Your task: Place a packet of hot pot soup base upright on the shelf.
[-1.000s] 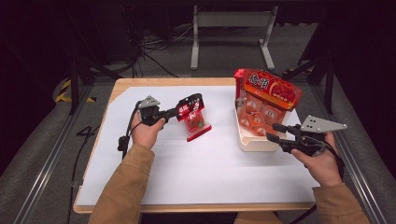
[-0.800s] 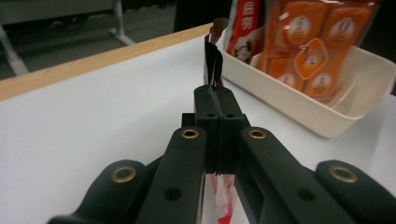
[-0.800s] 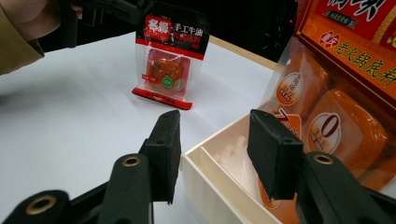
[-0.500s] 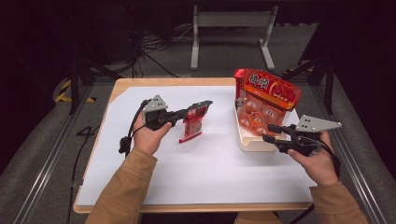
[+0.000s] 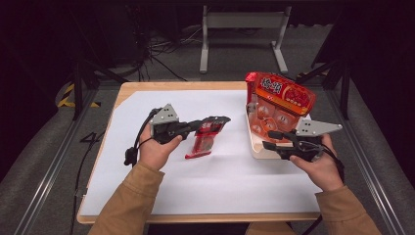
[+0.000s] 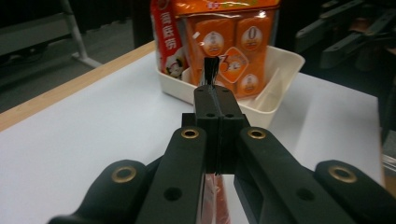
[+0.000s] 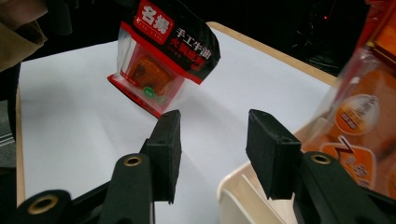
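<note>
Above the bench [image 5: 147, 196], my left fingers [image 5: 221, 119] clamp a red sauce packet [image 5: 201, 143]; right fingers [image 5: 268, 138] apart, empty. Next: carry it into the white tub [image 5: 262, 150].

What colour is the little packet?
Red with a black top, the packet shows best in the right gripper view.

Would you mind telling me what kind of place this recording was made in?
Most likely a lab or studio bench for recording handling work. A white-topped table stands in a dark room, framed by metal rails, with cables on the grey floor. A person works with a hand-held gripper in each hand.
</note>
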{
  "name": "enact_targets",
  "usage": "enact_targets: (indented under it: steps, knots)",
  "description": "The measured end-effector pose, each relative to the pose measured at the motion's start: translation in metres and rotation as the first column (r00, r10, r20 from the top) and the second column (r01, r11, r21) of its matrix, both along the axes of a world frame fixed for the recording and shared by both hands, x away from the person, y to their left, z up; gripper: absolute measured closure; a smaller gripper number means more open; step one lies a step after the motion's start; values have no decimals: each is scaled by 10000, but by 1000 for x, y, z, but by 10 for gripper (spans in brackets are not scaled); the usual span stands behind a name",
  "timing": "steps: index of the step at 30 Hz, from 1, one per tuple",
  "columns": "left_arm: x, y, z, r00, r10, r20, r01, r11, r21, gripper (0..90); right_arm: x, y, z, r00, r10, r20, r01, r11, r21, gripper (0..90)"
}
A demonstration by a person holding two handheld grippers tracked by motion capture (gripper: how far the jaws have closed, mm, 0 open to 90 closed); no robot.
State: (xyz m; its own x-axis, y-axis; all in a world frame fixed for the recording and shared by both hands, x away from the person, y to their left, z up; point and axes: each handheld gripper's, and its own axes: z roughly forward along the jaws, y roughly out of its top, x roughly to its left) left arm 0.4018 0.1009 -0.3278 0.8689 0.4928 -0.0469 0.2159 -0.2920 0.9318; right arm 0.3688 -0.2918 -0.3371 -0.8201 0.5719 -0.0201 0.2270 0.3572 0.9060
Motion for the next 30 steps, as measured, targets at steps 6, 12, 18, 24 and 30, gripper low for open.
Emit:
enact_targets:
  steps: [6, 12, 18, 24, 30]
  knots:
    - [-10, -3, 7, 9992, -381, 146, 384, 9991, -173, 900, 8, 16, 0, 9997, 239, 11, -239, 9994, 234, 475]
    - [-20, -9, 13, 9957, -861, 346, 867, 9961, -177, 900, 20, 31, 0, 9972, 744, 74, -746, 9967, 306, 416]
    - [-29, -15, 17, 9908, -1278, 446, 1293, 9910, -334, 900, 29, 46, -2, 9909, 1341, 141, -1345, 9905, 276, 391]
    - [-34, -19, 18, 9860, -1591, 504, 1616, 9856, -498, 900, 32, 54, -3, 9845, 1754, 58, -1755, 9842, 247, 391]
    - [-40, -26, 19, 9792, -1936, 614, 1973, 9785, -602, 900, 32, 62, -4, 9649, 2624, -133, -2617, 9644, 379, 441]
